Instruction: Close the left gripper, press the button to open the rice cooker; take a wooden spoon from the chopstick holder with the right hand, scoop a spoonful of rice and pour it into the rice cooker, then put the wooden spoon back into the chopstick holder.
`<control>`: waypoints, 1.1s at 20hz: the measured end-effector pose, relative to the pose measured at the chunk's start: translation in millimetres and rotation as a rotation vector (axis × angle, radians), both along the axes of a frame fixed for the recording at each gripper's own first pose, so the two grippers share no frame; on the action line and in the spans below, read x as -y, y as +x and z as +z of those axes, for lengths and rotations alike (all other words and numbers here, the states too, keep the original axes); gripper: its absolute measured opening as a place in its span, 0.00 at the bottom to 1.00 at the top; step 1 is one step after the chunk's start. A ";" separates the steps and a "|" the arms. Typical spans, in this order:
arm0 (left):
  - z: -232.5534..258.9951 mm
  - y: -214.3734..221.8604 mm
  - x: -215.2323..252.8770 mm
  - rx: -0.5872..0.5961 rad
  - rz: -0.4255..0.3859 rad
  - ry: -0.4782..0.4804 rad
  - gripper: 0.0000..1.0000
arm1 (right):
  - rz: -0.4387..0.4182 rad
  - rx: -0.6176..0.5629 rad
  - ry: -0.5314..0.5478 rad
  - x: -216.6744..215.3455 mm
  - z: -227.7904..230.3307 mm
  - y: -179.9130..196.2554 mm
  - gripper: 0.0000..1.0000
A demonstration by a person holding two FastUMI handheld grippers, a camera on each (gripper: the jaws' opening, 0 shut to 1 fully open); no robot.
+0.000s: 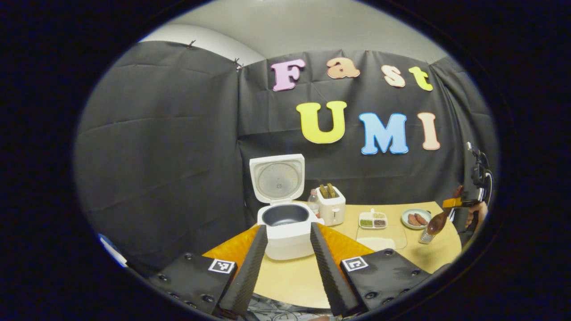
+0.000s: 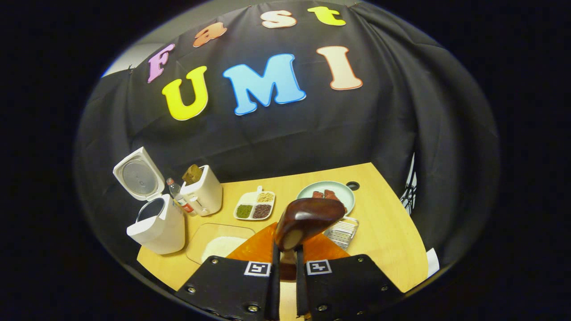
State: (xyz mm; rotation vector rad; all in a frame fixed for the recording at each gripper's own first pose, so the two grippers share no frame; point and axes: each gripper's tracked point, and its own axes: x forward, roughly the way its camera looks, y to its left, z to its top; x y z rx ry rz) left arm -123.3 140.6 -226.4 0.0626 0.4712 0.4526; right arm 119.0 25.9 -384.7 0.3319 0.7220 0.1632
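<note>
Toaster (image 1: 331, 206) right of rice cooker (image 1: 285, 227), on table (image 1: 294, 276)

A staged recording booth, not a real kitchen: black cloth walls (image 1: 169, 133) enclose a wooden table (image 2: 383, 232) set with a rice cooker (image 1: 285, 223), toaster (image 1: 332, 207) and food dishes

one rice cooker (image 2: 156, 223), one toaster (image 2: 203, 189), one bottle (image 2: 178, 198), one wooden spoon (image 2: 305, 220), two plates (image 2: 328, 191).

Wooden table (image 2: 383, 232) — cooker (image 2: 156, 227), toaster (image 2: 203, 191), plate (image 2: 325, 192)
</note>
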 end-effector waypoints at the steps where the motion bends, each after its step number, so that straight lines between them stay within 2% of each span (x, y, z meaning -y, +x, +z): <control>1: -0.9 -5.0 -7.4 -0.001 -0.007 0.003 0.68 | 0.017 0.003 0.000 -17.2 5.4 -2.7 0.15; 4: -0.4 -16.3 -27.4 0.008 0.005 -0.018 0.70 | 0.105 0.012 -0.002 -72.8 15.5 -5.5 0.15; 8: -13.0 -16.1 -47.8 0.005 0.068 -0.032 0.76 | 0.212 -0.028 -0.002 -129.9 -3.7 7.8 0.15; 10: -20.7 -14.2 -54.1 -0.028 0.104 -0.016 0.73 | 0.267 -0.047 -0.011 -152.0 -21.4 18.8 0.15; 12: -21.1 -13.2 -57.6 -0.051 0.140 0.002 0.68 | 0.310 -0.069 -0.055 -161.2 -46.8 29.8 0.15; 13: -22.8 -12.0 -58.0 -0.063 0.156 0.004 0.72 | 0.324 -0.075 -0.075 -162.8 -57.9 36.7 0.15; 15: -33.3 -5.5 -55.5 -0.095 0.183 -0.001 0.72 | 0.349 -0.092 -0.094 -166.0 -77.8 45.9 0.15; 16: -36.9 -0.2 -52.8 -0.109 0.193 0.000 0.77 | 0.363 -0.098 -0.108 -166.4 -87.3 48.6 0.15; 17: -36.3 4.5 -51.3 -0.113 0.201 0.005 0.77 | 0.381 -0.100 -0.132 -165.3 -96.6 50.2 0.15; 20: -30.5 14.4 -38.1 -0.124 0.196 0.033 0.68 | 0.457 -0.095 -0.191 -169.2 -116.1 47.2 0.15; 21: -29.8 16.2 -36.4 -0.132 0.195 0.050 0.77 | 0.482 -0.083 -0.187 -176.4 -115.5 47.5 0.15; 22: -27.6 16.7 -34.8 -0.139 0.196 0.064 0.68 | 0.506 -0.078 -0.190 -180.7 -115.9 46.8 0.15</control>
